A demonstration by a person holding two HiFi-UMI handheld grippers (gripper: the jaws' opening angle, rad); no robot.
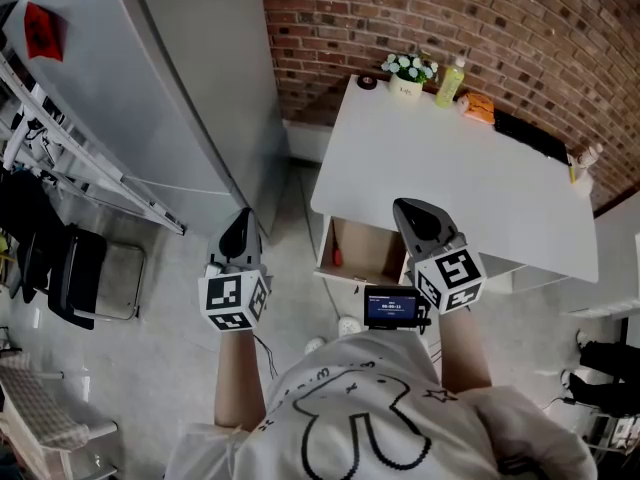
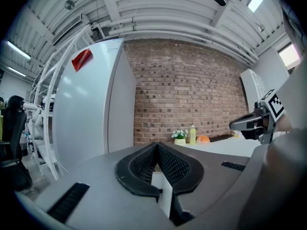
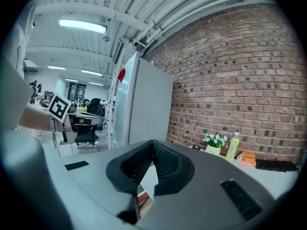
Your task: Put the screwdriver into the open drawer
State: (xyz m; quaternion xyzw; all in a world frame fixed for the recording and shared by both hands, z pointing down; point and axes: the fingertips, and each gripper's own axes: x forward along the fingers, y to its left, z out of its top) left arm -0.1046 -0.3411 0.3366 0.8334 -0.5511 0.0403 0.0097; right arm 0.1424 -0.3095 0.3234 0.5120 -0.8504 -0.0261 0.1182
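Two views matter first. Head view: the grey left gripper (image 1: 242, 218) hangs over the floor, and the grey right gripper (image 1: 408, 211) is above the open wooden drawer (image 1: 372, 240) under the white counter (image 1: 470, 183). A red-handled screwdriver (image 1: 338, 257) lies at the drawer's left side. Left gripper view: jaws pressed together, empty. Right gripper view: jaws likewise together, empty.

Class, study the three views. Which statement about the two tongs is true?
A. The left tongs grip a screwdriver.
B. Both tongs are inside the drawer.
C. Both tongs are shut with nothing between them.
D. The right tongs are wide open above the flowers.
C: in their own views, the left tongs and the right tongs each show jaws meeting at the tips with nothing held.
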